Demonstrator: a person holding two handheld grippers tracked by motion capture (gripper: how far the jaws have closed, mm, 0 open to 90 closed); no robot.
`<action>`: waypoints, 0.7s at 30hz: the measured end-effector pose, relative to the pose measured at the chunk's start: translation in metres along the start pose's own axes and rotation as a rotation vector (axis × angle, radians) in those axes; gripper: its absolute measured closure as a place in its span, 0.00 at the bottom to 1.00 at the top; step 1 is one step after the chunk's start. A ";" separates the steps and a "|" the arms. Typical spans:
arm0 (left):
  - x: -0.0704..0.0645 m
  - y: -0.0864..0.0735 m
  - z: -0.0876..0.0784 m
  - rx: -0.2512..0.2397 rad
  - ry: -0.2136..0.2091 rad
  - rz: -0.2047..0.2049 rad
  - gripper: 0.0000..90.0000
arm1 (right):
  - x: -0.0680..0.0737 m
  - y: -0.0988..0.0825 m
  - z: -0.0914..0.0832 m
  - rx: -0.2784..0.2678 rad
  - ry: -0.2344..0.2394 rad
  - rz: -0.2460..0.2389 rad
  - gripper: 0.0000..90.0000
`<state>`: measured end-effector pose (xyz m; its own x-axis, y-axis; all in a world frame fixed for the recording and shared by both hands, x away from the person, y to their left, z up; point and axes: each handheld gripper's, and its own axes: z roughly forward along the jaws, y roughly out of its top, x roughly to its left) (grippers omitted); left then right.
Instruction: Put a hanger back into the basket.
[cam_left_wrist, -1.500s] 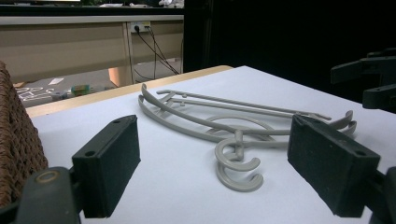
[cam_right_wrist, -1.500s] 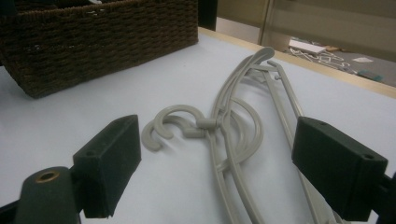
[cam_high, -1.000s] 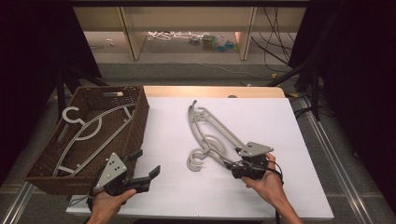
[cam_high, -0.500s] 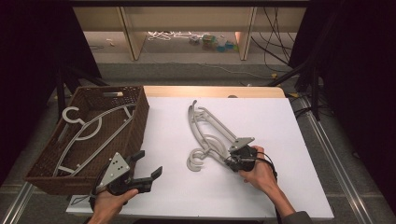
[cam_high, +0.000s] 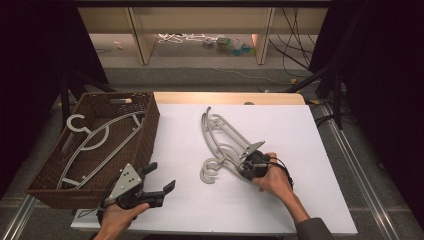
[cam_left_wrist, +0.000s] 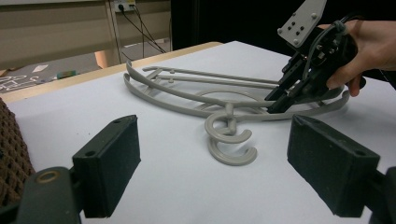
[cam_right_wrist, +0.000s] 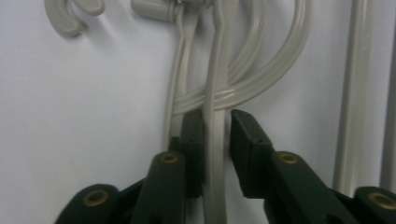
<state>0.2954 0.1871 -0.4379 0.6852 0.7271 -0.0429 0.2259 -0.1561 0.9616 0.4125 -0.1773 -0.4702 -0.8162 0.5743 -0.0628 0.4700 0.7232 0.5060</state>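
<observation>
- Centre of high view, on white table (cam_high: 300, 150): 2 grey plastic hangers (cam_high: 222, 137) stacked, hooks toward lower left of the pile; 1 more grey hanger (cam_high: 95, 140) lies in the brown wicker basket (cam_high: 147, 132) at left.
- 2 grippers, 1 per hand: right gripper (cam_high: 240, 167) at the pile's lower-right end, left gripper (cam_high: 160, 177) at lower left by the basket's near corner.
- Hangers' look: pale grey, curved shoulders, straight lower bar, round open hooks; in left gripper view the 2 hooks (cam_left_wrist: 231, 135) lie one just in front of the other.
- Right gripper (cam_right_wrist: 216, 140): jaws nearly shut, pinching 1 thin hanger rod between the pads; a looped part of the hangers crosses just past the tips.
- Left gripper (cam_left_wrist: 229, 163): jaws wide apart, nothing between them, hangers well ahead.
- Vs. earlier pic: right gripper has shifted left and onto the hangers, jaws have just been closing on the rod; left gripper, hangers and basket much as before.
</observation>
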 end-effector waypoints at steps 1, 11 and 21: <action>0.000 -0.001 0.001 -0.006 -0.006 0.001 0.19 | 0.000 0.000 0.000 -0.002 0.008 -0.002 0.90; -0.001 0.000 0.000 0.011 0.003 0.015 0.19 | -0.007 0.002 -0.025 -0.041 -0.054 -0.046 0.91; -0.001 0.001 0.001 0.002 0.016 0.030 0.20 | -0.007 0.002 -0.049 -0.166 -0.059 -0.035 0.91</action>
<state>0.2954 0.1861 -0.4373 0.6809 0.7323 -0.0098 0.2066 -0.1792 0.9619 0.4029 -0.1988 -0.4270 -0.8076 0.5750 -0.1311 0.3758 0.6730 0.6370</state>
